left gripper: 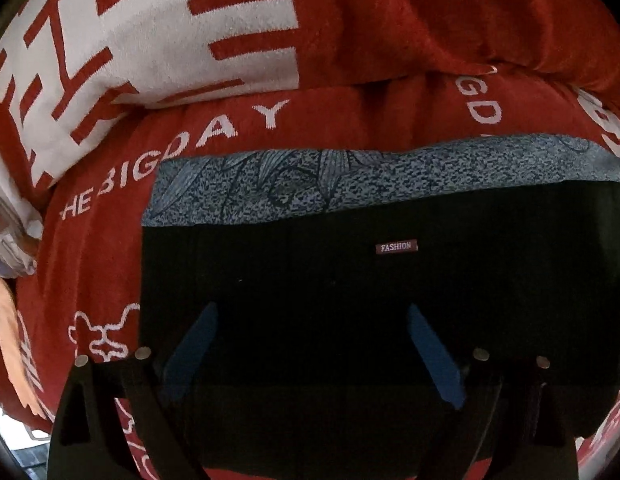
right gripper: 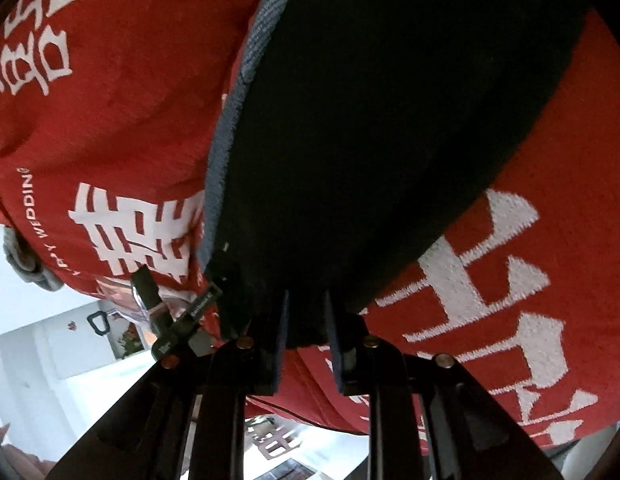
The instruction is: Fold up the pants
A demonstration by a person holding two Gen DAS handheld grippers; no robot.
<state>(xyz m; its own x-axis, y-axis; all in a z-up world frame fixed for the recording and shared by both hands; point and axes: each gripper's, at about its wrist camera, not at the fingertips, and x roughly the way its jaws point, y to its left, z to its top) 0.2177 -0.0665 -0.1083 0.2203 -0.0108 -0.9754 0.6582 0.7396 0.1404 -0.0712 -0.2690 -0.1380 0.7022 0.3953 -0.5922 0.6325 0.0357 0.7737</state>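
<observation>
Black pants (left gripper: 350, 280) with a small "FASHION" label (left gripper: 396, 247) lie folded flat on a blue-grey patterned garment (left gripper: 310, 184), which sits on a red blanket (left gripper: 350, 116). My left gripper (left gripper: 312, 312) points down over the pants. Its blue pads (left gripper: 194, 344) stand wide apart, with nothing pressed between them. In the right wrist view the black pants (right gripper: 370, 140) stretch away from my right gripper (right gripper: 307, 296). Its narrow jaws are shut on the near edge of the cloth, and black fabric bulges between its fingers (right gripper: 284, 328).
The red blanket (right gripper: 110, 100) with white lettering covers the bed. A white-and-red patterned fold (left gripper: 150, 40) rises at the far left. A small metal and black object (right gripper: 170, 316) lies by the pants' corner. White floor (right gripper: 38, 340) shows beyond the bed's edge.
</observation>
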